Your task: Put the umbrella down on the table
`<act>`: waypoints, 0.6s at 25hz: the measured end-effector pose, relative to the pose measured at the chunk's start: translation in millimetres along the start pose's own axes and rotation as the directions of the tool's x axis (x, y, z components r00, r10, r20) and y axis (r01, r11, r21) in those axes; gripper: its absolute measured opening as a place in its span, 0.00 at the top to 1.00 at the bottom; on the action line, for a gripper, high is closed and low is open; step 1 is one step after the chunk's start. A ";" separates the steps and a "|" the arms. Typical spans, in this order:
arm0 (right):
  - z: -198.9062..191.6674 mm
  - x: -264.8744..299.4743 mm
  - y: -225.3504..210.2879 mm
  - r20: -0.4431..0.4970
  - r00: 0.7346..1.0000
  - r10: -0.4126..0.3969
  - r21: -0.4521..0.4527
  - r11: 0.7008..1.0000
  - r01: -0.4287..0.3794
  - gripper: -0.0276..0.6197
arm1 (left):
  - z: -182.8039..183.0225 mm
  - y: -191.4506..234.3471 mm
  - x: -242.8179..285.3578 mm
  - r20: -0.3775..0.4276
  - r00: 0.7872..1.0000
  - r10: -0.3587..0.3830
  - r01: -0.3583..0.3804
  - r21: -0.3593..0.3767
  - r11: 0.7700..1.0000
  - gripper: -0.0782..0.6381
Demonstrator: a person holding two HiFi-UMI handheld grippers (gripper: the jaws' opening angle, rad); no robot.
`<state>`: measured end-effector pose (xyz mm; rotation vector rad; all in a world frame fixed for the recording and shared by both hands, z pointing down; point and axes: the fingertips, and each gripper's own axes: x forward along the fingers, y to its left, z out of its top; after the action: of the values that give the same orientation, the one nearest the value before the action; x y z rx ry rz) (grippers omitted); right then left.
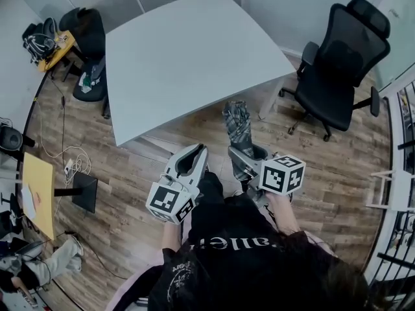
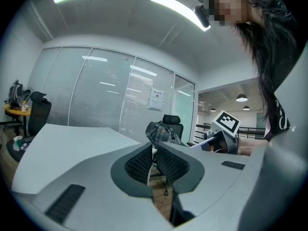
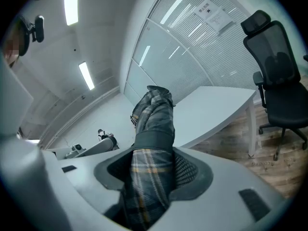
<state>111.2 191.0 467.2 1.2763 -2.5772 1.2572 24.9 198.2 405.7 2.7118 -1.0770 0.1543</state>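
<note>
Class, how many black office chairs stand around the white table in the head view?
2: one office chair right of the table, another at its far-left corner. Others may be hidden.

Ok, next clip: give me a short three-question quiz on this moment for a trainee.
1. What is the right hand-held gripper shut on? A a mug; B the umbrella; C a cable.
2. True or false: the umbrella already lies on the table.
3. Fill in: the jaws of the left hand-held gripper are ___, with nothing between them.
Key: 1 B. 2 false: it is held in the air, short of the table. 3 shut.
</note>
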 end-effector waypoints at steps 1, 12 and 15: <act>1.6 2.9 -1.3 -0.002 1.000 0.000 0.002 1.000 0.000 0.62 | 0.2 3.1 2.6 0.000 1.000 -0.002 0.002 -0.001 1.000 0.84; 35.0 63.3 -10.4 -0.024 0.999 -0.035 0.019 0.999 0.036 0.62 | 18.1 69.1 34.0 -0.007 1.000 -0.026 0.026 -0.015 1.000 0.84; 47.1 83.4 -12.3 -0.025 0.999 -0.045 0.022 0.999 0.045 0.62 | 26.3 91.0 44.9 0.001 0.999 -0.041 0.041 -0.015 0.999 0.84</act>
<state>78.8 100.1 470.7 1.3061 -2.5102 1.2891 -4.6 97.7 403.0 2.7183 -1.0177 0.1379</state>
